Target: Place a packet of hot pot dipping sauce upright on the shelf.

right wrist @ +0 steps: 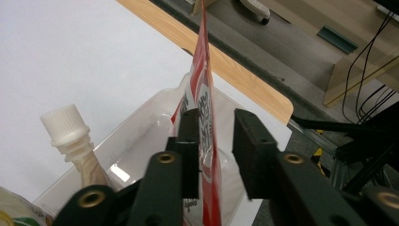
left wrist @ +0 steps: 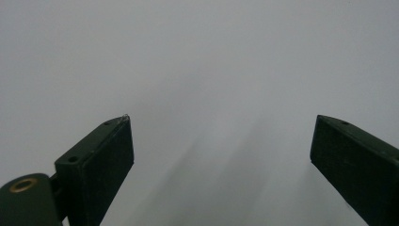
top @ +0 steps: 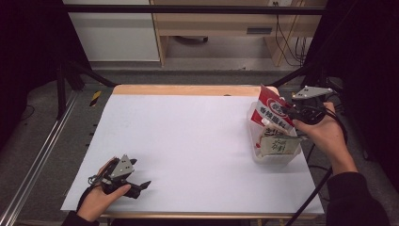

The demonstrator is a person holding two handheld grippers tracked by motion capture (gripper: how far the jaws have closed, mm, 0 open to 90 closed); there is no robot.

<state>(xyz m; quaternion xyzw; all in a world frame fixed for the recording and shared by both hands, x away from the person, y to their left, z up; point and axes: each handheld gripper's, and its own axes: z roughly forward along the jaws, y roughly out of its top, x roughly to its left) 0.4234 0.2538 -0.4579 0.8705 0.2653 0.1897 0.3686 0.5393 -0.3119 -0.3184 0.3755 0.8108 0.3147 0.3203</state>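
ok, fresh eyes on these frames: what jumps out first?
The red and white printed snack pouch stands upright in the clear plastic tub at the table's far right, between the parted jaws of the right gripper; the pad on one side lies at the pouch, the other stands clear of it. Beside it in the tub sits a pale spouted pouch with a white screw cap. The left gripper rests open on the white table, near left.

You can't read the print on the red packet (top: 271, 109) in the high view; it is too small. Its lower end is hidden inside the clear bin (top: 277, 160). In the right gripper view, the spouted pouch (right wrist: 75, 141) is cut off by the bottom edge, and the fingers (right wrist: 188, 141) cover part of the packet.
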